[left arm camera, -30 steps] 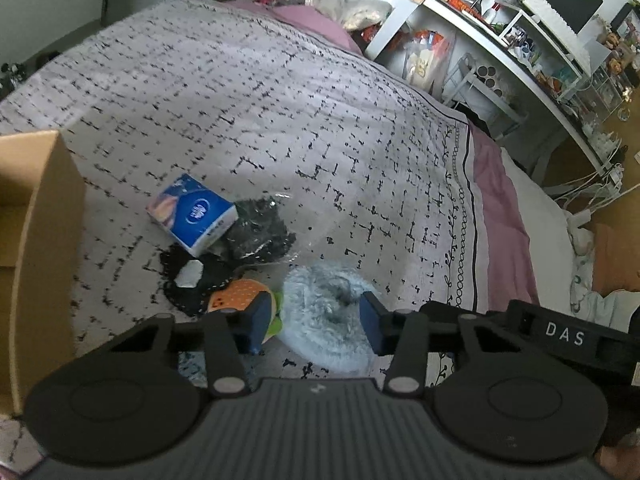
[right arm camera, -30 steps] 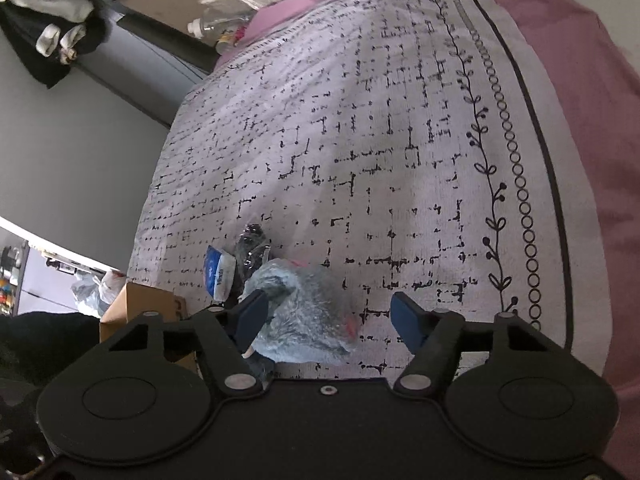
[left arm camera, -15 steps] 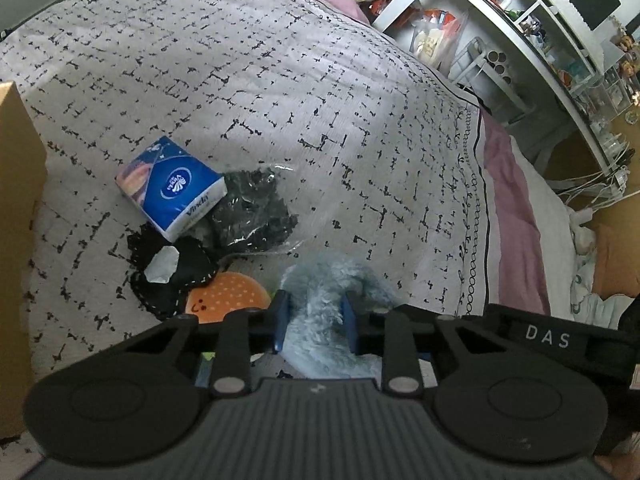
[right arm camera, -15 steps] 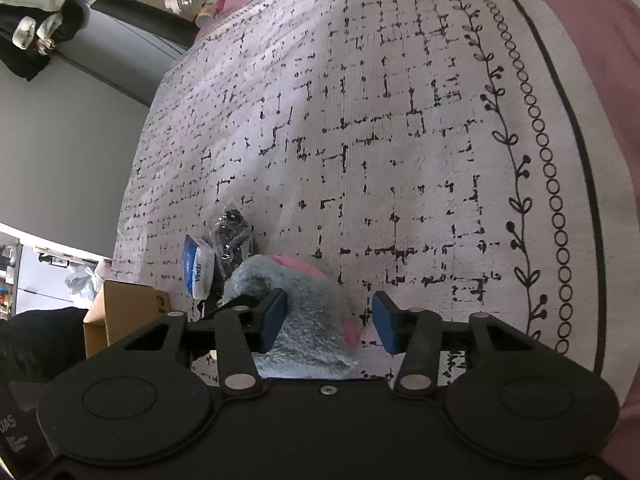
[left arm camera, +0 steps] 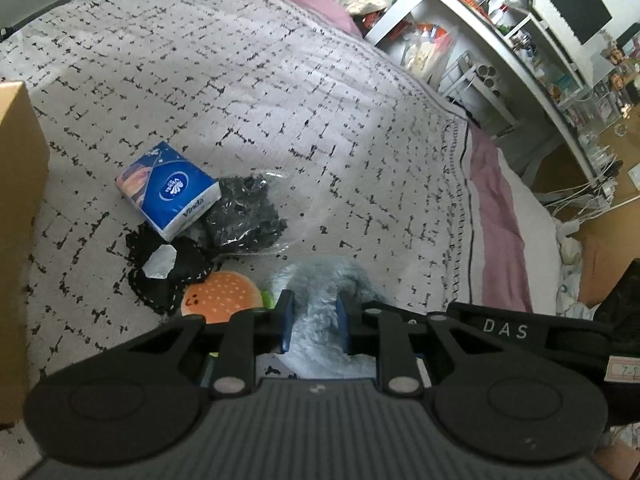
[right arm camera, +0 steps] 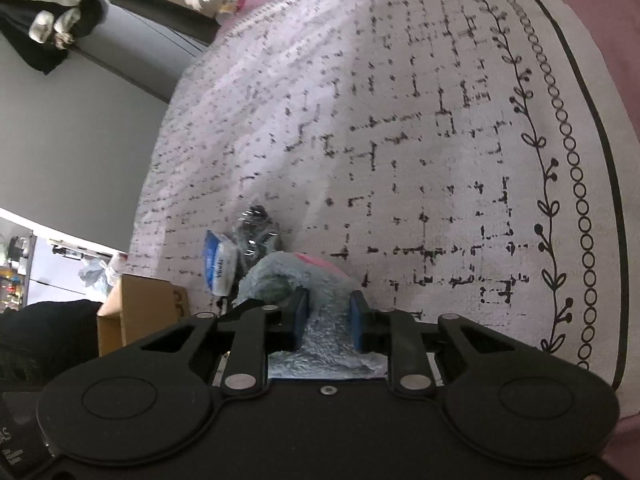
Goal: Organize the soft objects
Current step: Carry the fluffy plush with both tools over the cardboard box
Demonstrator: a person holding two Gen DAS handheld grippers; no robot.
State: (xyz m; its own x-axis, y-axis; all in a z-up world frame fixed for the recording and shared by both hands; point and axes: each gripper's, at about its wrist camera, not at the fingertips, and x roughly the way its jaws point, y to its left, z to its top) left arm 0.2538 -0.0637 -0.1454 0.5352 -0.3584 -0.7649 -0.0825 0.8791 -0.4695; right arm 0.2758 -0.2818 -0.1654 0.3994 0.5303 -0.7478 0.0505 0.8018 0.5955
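Landmark for all positions: the fluffy grey-blue plush point(left arm camera: 320, 280), lying on the patterned bedspread point(left arm camera: 280, 100) at the near edge of both views.

Left gripper point(left arm camera: 314, 322): blue pads pressed together into the plush fur, pinching a fold of it. The plush bulges above and below the pads.

Right gripper point(right arm camera: 329, 320): jaws closing, with the plush point(right arm camera: 326, 332) between the blue pads; both pads already press against the fur. From this side a pink patch shows on the far top of the plush.

Just left of the plush, touching or nearly touching it, lies a hamburger-shaped soft toy point(left arm camera: 222, 296), orange with a small face, a green edge showing towards the plush.

Beyond the hamburger toy, up and left of the plush, lies a black fabric item point(left arm camera: 176, 276) with white stitching along its edge and a pale tag or scrap on top.

Directly beyond the plush sits a clear plastic bag of dark material point(left arm camera: 248, 216).

A blue tissue pack point(left arm camera: 170, 190) rests tilted against the left side of that bag, farther from the plush than the black fabric.

Well to the left of the plush stands a cardboard box point(left arm camera: 16, 208), only its side wall in view.

Far right of the plush, past the pink sheet at the bed edge, stands a white shelf unit point(left arm camera: 500, 40) crowded with small items.
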